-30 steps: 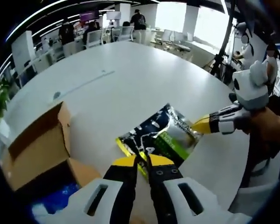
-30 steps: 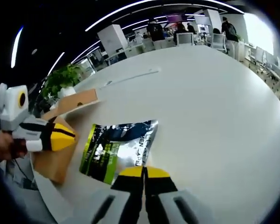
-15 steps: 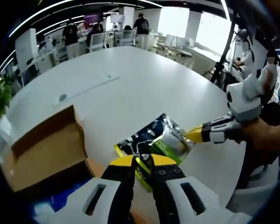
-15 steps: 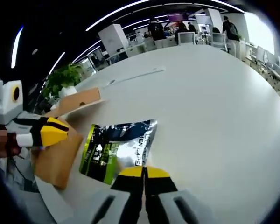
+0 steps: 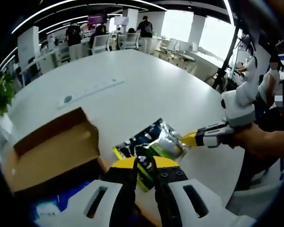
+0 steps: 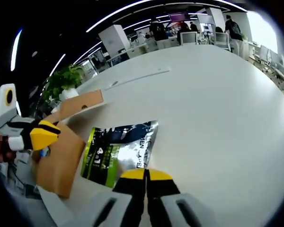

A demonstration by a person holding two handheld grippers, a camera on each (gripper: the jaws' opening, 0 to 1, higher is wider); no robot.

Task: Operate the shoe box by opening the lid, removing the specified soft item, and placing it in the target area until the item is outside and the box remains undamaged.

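White office table (image 6: 217,104): right claw (image 6: 146,174) pinches foil pouch (image 6: 118,151); left claw (image 5: 144,163) closed.

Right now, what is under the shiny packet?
The packet lies on the white table, beside the open cardboard box. The right gripper pinches its edge. What the packet covers is hidden.

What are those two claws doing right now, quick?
Left claw: closed, no longer gripping the foil pouch.
Right claw: closed on the foil pouch's edge.
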